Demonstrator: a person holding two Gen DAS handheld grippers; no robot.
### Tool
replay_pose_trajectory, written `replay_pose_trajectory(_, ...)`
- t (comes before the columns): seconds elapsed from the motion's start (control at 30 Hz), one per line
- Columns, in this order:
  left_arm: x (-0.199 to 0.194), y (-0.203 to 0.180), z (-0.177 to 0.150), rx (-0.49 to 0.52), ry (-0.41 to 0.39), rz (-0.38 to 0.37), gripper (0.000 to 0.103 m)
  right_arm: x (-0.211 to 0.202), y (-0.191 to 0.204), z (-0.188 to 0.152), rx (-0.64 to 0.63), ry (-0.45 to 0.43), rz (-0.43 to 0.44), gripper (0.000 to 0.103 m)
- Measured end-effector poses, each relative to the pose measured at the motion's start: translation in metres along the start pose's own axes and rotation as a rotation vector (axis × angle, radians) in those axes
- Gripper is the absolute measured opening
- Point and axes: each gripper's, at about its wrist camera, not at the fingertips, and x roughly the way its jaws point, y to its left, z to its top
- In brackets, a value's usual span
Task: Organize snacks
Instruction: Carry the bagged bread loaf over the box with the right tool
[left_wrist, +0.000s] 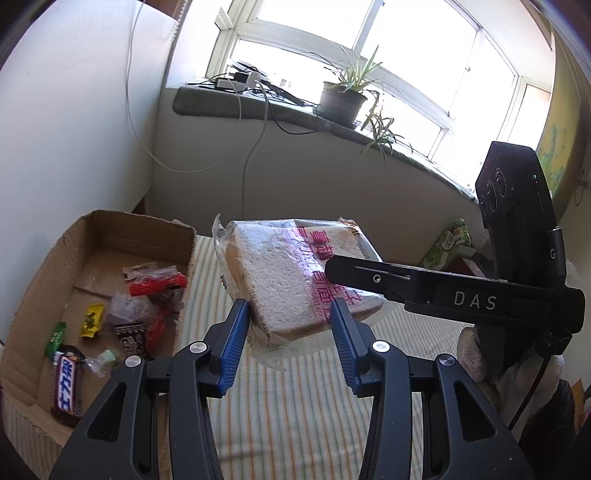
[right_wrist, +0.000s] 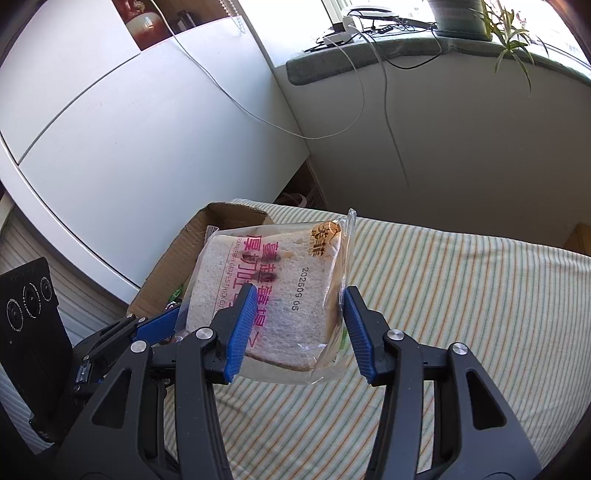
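1. Your bread packet (left_wrist: 295, 273) is up in the air over the surface with the striped cloth (left_wrist: 295, 406), not resting on anything. It's one thick white slice in a clear wrapper with pink print, tilted so its face leans toward both cameras.
2. Left tool (left_wrist: 290, 306): the jaws stand apart with the lower end of the packet between them. The left blue pad (left_wrist: 236, 332) looks like it's touching the wrapper's edge, and the other pad sits in front of the slice. I honestly can't tell whether it's really pinching.
3. Right tool (right_wrist: 301, 291): same story. The jaws stand apart with the packet (right_wrist: 280, 280) between them, and the crinkled wrapper edge is right against the right pad (right_wrist: 356, 332). The left pad overlaps the printed face. I can't call this one a firm grip or a loose one either.
4. From the left wrist camera, your right tool (left_wrist: 354, 275) comes in from the right, with its black finger lying across the packet's far corner. From the right wrist camera, the left tool (right_wrist: 166, 317) shows one blue finger at the packet's left edge.
5. The cardboard box (left_wrist: 44, 280) sits just left of the packet on the same surface, open at the top. Inside are a Snickers bar (left_wrist: 68, 384), a yellow sachet (left_wrist: 91, 319), a red packet (left_wrist: 157, 284) and a few other small wrappers.
6. Behind all that, a potted plant (left_wrist: 341, 98) stands on the windowsill (left_wrist: 221, 103).
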Motion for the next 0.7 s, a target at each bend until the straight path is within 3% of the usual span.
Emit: replay_pose_trajectory(0.7,-0.045,0.097,-0.002,-0.119,-0.056,0.154,0.043,0.088,0.102,0.022,-0.12,0.08,0.099,0.05)
